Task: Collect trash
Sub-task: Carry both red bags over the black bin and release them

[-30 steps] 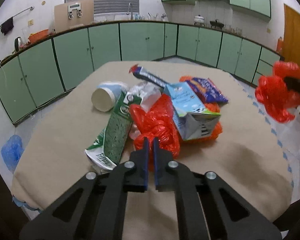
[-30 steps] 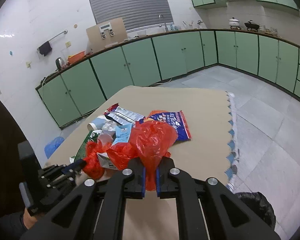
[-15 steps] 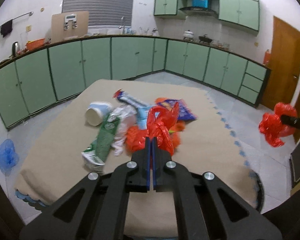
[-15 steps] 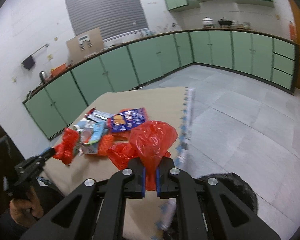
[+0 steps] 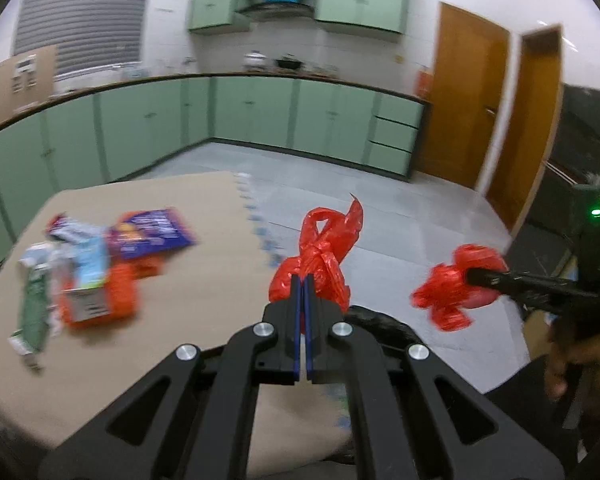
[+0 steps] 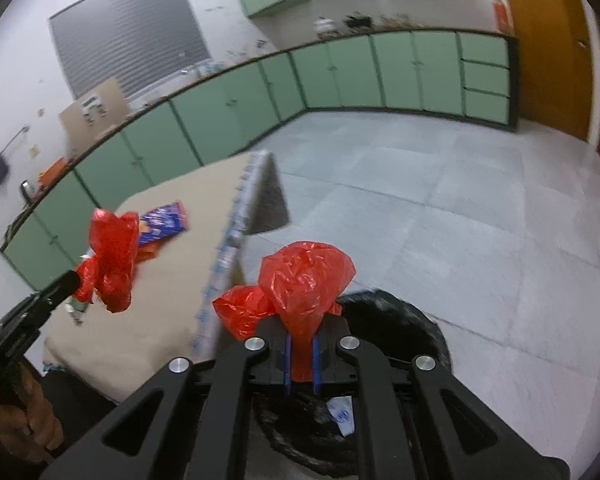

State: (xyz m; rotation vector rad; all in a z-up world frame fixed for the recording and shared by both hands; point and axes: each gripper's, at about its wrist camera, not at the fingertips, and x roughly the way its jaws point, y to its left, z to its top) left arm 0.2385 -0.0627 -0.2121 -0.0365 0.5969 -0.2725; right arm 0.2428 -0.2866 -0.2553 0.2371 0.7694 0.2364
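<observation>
My left gripper (image 5: 303, 280) is shut on a knotted red plastic bag (image 5: 324, 256) and holds it in the air past the table's right edge. My right gripper (image 6: 300, 336) is shut on another red plastic bag (image 6: 306, 276), held above a black-lined trash bin (image 6: 400, 340) on the floor. The bin's rim also shows in the left wrist view (image 5: 380, 320). Each gripper shows in the other's view: the right (image 5: 470, 274) with its bag (image 5: 448, 300), the left (image 6: 74, 280) with its bag (image 6: 110, 256).
A pile of trash stays on the tan table (image 5: 180, 320): a green carton (image 5: 34, 312), a blue-white carton (image 5: 86, 276), an orange bag (image 5: 122, 296), a purple snack packet (image 5: 152, 232). Green cabinets line the walls. A wooden door (image 5: 468, 104) stands at the right.
Both grippers have swung right, away from the pile and off the table's edge, each carrying its red bag. The right gripper now sits over the trash bin.
</observation>
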